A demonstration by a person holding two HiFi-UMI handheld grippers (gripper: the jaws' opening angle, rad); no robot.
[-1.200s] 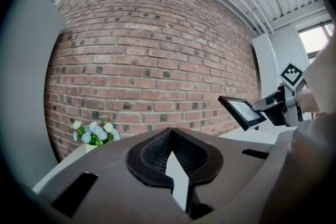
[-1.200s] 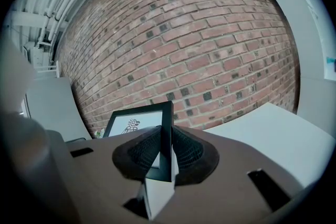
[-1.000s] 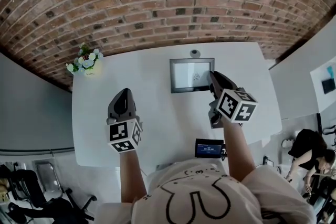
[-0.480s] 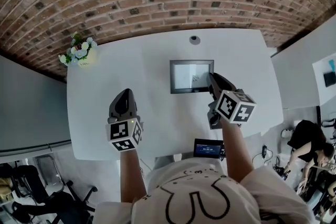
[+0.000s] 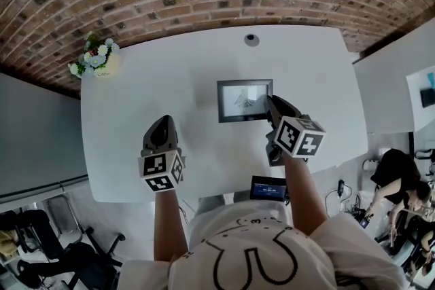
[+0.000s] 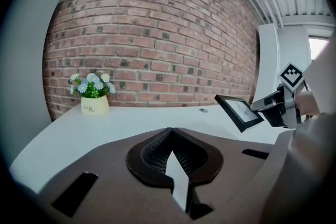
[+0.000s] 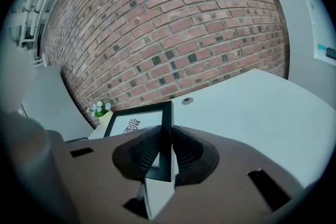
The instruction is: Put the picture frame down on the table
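Jaws, right: the right gripper [image 7: 165,150] pinches the picture frame [image 7: 137,124] by its right edge, one jaw on each face.
Jaws, left: the left gripper [image 6: 173,157] is pressed together on nothing (at the frame's 7 o'clock, well apart).
Around: flower pot [image 5: 95,62] at the frame's 10 o'clock; small round disc [image 5: 251,39] at 12; small screen [image 5: 270,189] at 6, by the table's near edge.
Frame: tilted, over the middle of the white table [image 5: 149,98].

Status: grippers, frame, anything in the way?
Right gripper shut on picture frame edge; left gripper shut, empty. Frame tilted, off the table. Flower pot away at the corner.
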